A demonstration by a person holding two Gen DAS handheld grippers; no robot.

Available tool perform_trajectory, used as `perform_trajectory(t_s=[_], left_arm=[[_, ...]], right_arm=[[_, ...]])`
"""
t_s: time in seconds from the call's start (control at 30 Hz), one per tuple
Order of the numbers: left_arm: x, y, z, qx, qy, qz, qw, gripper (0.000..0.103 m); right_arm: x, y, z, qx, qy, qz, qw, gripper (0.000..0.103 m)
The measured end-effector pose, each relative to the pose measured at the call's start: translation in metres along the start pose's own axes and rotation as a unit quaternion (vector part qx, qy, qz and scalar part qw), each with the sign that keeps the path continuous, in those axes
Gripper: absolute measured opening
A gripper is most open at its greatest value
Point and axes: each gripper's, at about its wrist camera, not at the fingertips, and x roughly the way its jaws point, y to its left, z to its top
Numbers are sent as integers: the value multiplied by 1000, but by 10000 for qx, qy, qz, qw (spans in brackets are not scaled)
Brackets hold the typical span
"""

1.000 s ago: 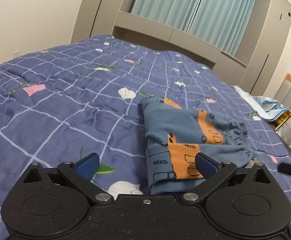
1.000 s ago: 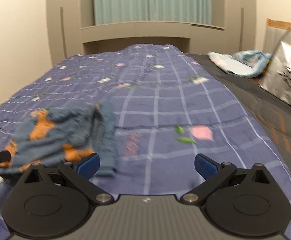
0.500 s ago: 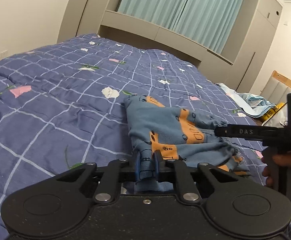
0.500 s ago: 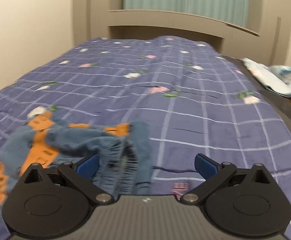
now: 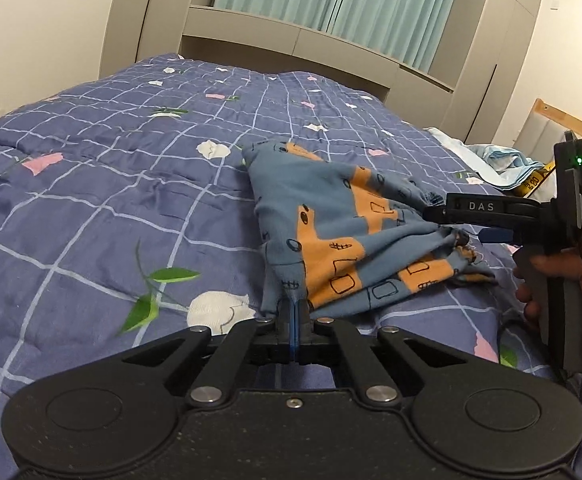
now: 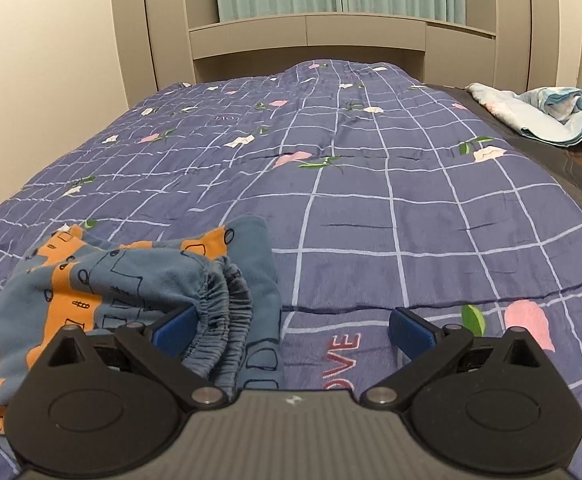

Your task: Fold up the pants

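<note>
Pants (image 5: 343,240), blue w/ orange print, bunched on quilted bed (image 5: 91,200). Left view only: left gripper (image 5: 294,312) jaws pinched tight on pants hem at 6 o'clock; right gripper (image 5: 451,220) reaching in at 3 o'clock. Right view only: elastic waistband (image 6: 219,320) lying btwn wide-spread jaws of right gripper, against left blue pad (image 6: 175,326) at 9 o'clock, not clamped.

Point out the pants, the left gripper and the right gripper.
pants (image 5: 331,216), left wrist view, blue upper panel.
left gripper (image 5: 294,312), left wrist view, between closed fingertips.
right gripper (image 6: 291,322), right wrist view, between open fingertips.
</note>
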Motion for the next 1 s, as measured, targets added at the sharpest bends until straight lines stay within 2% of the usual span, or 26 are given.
perform_trajectory(t_s=[0.03,0.07,0.1,0.23,0.3,0.4,0.57,0.7,0.83,0.93,1.0], left_arm=[[-2,1,1,-28,18,-10,10000,0],[-4,2,1,-59,35,7,10000,6],[-8,3,2,-85,21,38,10000,18],[-16,5,12,-36,-231,94,9997,36],[-12,6,21,5,-343,164,9993,54],[0,5,38,-22,-491,123,9987,74],[42,0,75,-31,-554,282,9981,92],[74,-2,94,-149,-277,422,9986,98],[97,-2,96,-133,35,611,9980,101],[107,4,90,-249,155,652,9974,102],[111,12,83,-477,198,586,9969,103]], right_arm=[[-4,0,0,5,-18,11,10000,103],[-9,2,1,-23,-49,11,10000,103],[-14,4,1,-81,-97,-15,9999,103],[-35,14,-3,-373,-361,43,9986,103],[-39,19,-10,-423,-382,129,9983,103],[-37,22,-29,-533,-284,65,9982,103],[-40,17,-26,-346,-345,190,9986,103],[-39,18,-12,-524,-501,213,9971,103],[-30,15,8,-448,-621,358,9964,103],[-14,16,20,-549,-497,384,9965,103],[1,18,25,-641,-277,181,9974,103]])
